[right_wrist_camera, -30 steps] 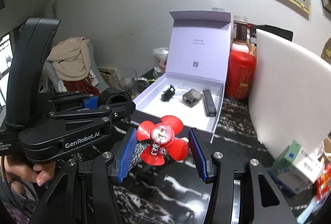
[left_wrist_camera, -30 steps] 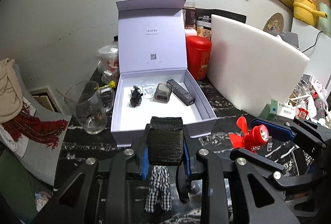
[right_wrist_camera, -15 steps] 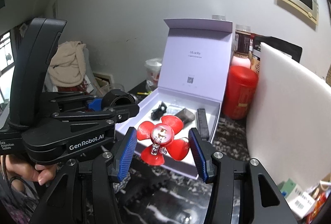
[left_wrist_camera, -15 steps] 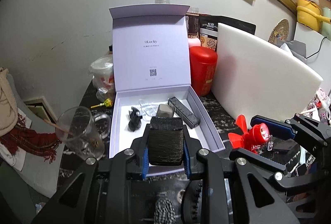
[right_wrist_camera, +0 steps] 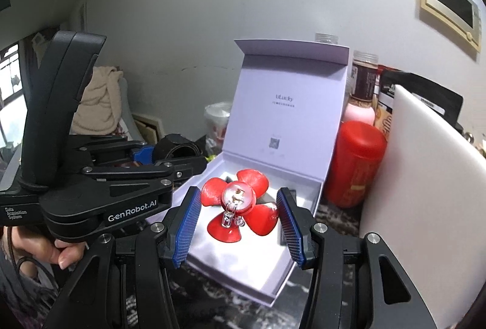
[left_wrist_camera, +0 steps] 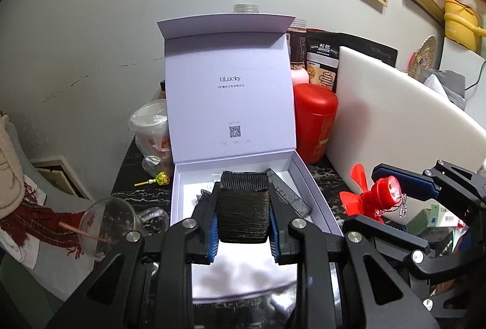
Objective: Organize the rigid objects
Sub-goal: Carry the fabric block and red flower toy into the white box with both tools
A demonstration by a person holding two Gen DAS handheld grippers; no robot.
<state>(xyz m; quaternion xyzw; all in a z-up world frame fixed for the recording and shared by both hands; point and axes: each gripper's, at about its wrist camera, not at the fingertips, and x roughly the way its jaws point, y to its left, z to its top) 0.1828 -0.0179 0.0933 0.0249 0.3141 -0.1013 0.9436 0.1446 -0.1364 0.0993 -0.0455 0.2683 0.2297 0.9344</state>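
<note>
My left gripper [left_wrist_camera: 243, 218] is shut on a black ribbed block [left_wrist_camera: 243, 207] and holds it over the open lavender box [left_wrist_camera: 316, 195]. A long black bar [left_wrist_camera: 288, 197] lies in the box to the right; other small items are hidden behind the block. My right gripper [right_wrist_camera: 238, 218] is shut on a red four-blade fan toy [right_wrist_camera: 240, 201] with a clear charm, held above the front of the box [right_wrist_camera: 316, 192]. The fan [left_wrist_camera: 376, 192] and right gripper also show at right in the left wrist view.
A red canister [left_wrist_camera: 314, 122] and a white board [left_wrist_camera: 395, 122] stand right of the box. A glass mug [left_wrist_camera: 106, 225] with a stick sits at left, with a lollipop [left_wrist_camera: 158, 178] and bagged cup [left_wrist_camera: 152, 134] behind. A green-white carton [left_wrist_camera: 437, 215] lies at right.
Both grippers moved forward toward the box with their objects held. The black block now hangs over the box interior, and the fan sits above its front part.
</note>
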